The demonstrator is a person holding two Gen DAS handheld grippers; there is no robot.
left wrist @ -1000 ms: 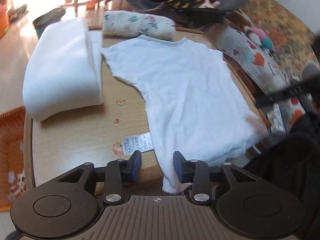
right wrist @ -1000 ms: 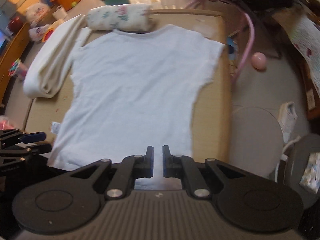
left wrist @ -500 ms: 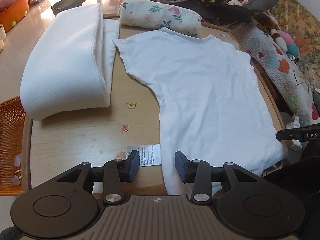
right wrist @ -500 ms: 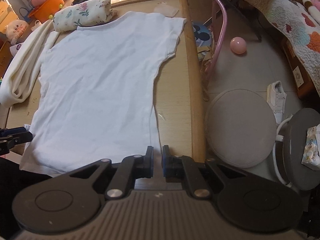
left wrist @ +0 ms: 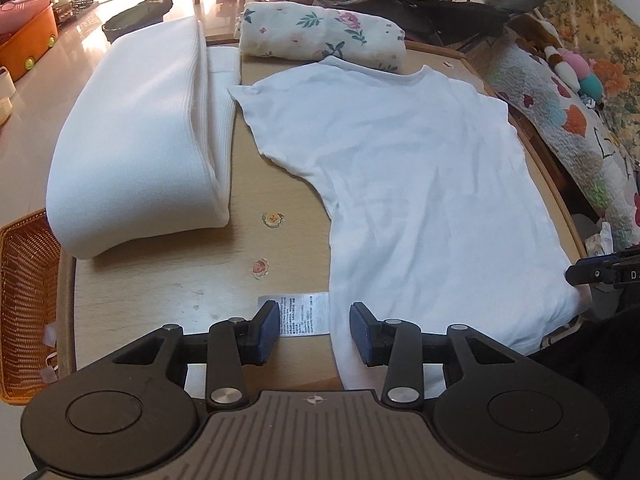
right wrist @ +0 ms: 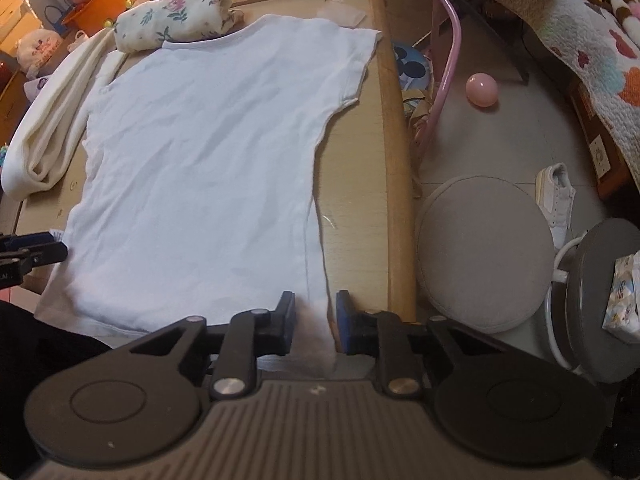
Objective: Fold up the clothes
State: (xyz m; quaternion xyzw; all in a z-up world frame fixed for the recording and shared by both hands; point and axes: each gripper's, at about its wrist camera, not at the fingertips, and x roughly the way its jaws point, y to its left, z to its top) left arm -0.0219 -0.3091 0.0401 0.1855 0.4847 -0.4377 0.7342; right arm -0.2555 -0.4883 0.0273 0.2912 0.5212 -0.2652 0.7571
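Observation:
A white T-shirt [left wrist: 420, 184] lies flat on the wooden table [left wrist: 160, 280], neck at the far end and hem hanging over the near edge. My left gripper [left wrist: 314, 332] is open just above the hem's left corner. The shirt's side edge and its care label [left wrist: 306, 314] lie between the fingers, and the pads touch neither. In the right wrist view the T-shirt [right wrist: 200, 160] fills the table [right wrist: 352, 200]. My right gripper [right wrist: 315, 322] is open a little at the hem's right corner. White cloth shows in the gap, and the pads do not visibly press it.
A thick folded white cloth [left wrist: 132, 140] lies along the table's left side, with a rolled floral cloth [left wrist: 320, 36] at the far end. An orange wicker basket [left wrist: 24, 300] stands left of the table. A grey round stool [right wrist: 484, 256] and a pink ball [right wrist: 482, 90] are on the floor to the right.
Both grippers came down toward the hem, the right one shifting from mid-hem to the right corner. The right jaws now stand wider apart than before. The shirt has not moved.

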